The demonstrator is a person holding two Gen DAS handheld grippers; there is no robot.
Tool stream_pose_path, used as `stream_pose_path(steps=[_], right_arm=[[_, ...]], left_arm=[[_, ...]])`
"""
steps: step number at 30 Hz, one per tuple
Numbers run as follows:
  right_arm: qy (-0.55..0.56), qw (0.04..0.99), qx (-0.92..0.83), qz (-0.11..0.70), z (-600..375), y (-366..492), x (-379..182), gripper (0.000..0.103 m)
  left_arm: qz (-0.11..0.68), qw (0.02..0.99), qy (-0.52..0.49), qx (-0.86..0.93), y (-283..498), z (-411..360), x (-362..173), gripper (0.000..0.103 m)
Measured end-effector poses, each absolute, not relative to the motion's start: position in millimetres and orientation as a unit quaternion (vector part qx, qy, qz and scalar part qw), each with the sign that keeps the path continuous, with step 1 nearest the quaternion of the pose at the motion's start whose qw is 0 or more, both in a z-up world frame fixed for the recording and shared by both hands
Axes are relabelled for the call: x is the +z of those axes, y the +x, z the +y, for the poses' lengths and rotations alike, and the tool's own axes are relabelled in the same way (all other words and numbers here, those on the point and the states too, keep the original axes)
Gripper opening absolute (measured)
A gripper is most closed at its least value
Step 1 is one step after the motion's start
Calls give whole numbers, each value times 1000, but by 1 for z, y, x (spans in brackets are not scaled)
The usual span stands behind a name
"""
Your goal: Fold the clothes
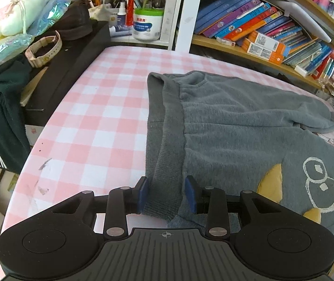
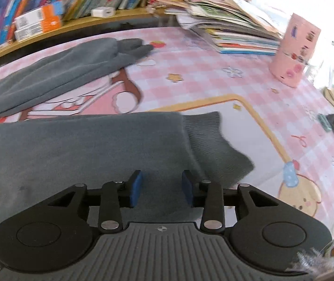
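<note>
Grey sweatshirt [image 1: 237, 126] is laid flat on the pink checked tablecloth [image 1: 91, 121], long axis running across it, ribbed hem [image 1: 162, 140] toward the black keyboard [image 1: 68, 70], a sleeve cuff [image 2: 209, 135] at the far side. Bare cloth is seen left of the hem. Left gripper [image 1: 167, 193] jaws are apart, straddling the hem corner, pads not pressing. Right gripper [image 2: 162, 188] jaws are apart over the grey fabric near the cuff; grip is not seen
</note>
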State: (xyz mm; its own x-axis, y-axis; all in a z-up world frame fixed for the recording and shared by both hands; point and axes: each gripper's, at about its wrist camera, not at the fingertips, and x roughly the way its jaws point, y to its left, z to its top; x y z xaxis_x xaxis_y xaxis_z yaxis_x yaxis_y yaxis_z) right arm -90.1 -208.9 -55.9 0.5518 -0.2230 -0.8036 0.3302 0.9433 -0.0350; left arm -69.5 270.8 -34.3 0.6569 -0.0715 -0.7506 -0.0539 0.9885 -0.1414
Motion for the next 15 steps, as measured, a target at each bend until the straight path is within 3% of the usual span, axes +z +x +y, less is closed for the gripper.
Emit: stream_pose_path(steps=[15], right_arm=[[55,884,-100,454,-161,-91,-56,43]], left_arm=[[426,902,-62,-19,-66,272,-34,34]])
